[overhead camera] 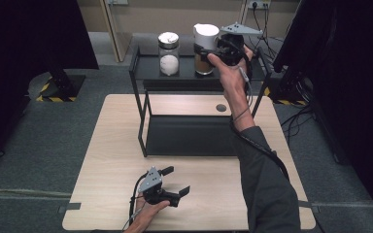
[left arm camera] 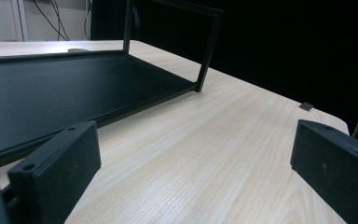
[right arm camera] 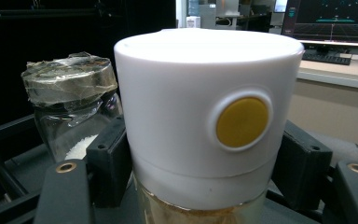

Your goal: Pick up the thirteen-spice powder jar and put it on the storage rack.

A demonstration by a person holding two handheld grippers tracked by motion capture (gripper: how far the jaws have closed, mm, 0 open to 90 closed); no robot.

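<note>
Here the right gripper [overhead camera: 212, 52], upper centre, clamps the white-capped glass jar of brown powder [overhead camera: 205, 46] for steadiness; the left gripper [overhead camera: 176, 180] idles wide open.

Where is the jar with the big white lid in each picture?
High view: the white-lidded jar stands at the top middle, on the black rack's upper shelf, gripped by the right gripper.
Left gripper view: the jar is not in it; the rack's lower shelf lies at left.
Right gripper view: the jar is in the centre, between the jaws.
Shared landmark: the black rack.
</note>
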